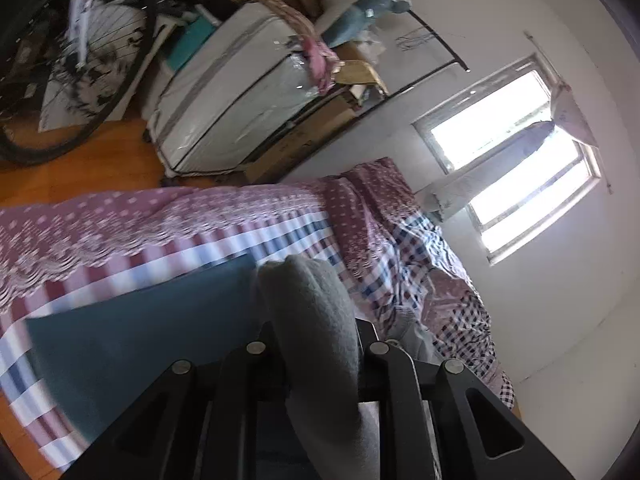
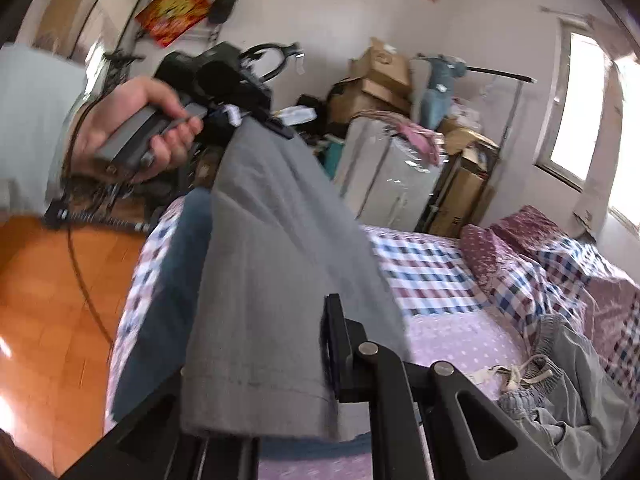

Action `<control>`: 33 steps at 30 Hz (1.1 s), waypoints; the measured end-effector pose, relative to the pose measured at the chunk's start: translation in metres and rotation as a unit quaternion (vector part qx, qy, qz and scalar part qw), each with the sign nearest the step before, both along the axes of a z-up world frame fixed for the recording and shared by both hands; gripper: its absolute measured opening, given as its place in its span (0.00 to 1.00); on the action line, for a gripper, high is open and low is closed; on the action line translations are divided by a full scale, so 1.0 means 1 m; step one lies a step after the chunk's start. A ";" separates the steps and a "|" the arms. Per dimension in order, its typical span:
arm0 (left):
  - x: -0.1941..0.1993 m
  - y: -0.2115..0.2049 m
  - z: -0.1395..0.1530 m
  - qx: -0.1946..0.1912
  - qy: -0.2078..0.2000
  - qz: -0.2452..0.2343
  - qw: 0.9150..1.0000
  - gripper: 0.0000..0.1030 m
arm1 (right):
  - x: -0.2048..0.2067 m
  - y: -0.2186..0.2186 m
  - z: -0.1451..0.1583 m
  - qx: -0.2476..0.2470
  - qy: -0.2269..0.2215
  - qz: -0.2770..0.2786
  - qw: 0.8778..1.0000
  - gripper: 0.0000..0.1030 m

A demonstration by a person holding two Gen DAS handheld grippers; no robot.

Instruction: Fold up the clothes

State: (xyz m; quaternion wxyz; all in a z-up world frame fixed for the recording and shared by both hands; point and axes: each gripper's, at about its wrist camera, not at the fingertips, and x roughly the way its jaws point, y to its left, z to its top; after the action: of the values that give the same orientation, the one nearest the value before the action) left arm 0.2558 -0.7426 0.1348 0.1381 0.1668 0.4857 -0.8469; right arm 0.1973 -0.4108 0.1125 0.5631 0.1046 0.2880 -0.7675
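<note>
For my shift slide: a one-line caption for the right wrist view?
Both grippers stretch a grey garment over the checked bed; the left hand holds the far gripper.

White walls [image 2: 340, 12] enclose an orange floor [image 2: 48, 300]; a bright window [image 1: 508, 152] lights a bed [image 2: 432, 268] in checked and dotted covers, with cardboard boxes [image 2: 380, 76], a wrapped mattress [image 1: 240, 92] and a bicycle wheel [image 1: 80, 60] stored behind

A bicycle wheel [image 1: 76, 60], cardboard boxes [image 2: 376, 80] and what looks like a wrapped mattress [image 1: 236, 92] crowd the wall
</note>
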 end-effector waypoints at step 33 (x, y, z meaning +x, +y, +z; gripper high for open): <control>0.092 0.117 0.067 -0.052 -0.039 -0.019 0.998 0.83 | 0.068 0.284 0.081 -0.105 -0.140 -0.052 0.983 0.71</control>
State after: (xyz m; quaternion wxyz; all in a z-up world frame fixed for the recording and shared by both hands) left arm 0.3482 -0.6256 0.2019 0.1491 0.2020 0.4320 -0.8662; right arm 0.2654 -0.1264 0.1932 0.5648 0.1664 0.1177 -0.7996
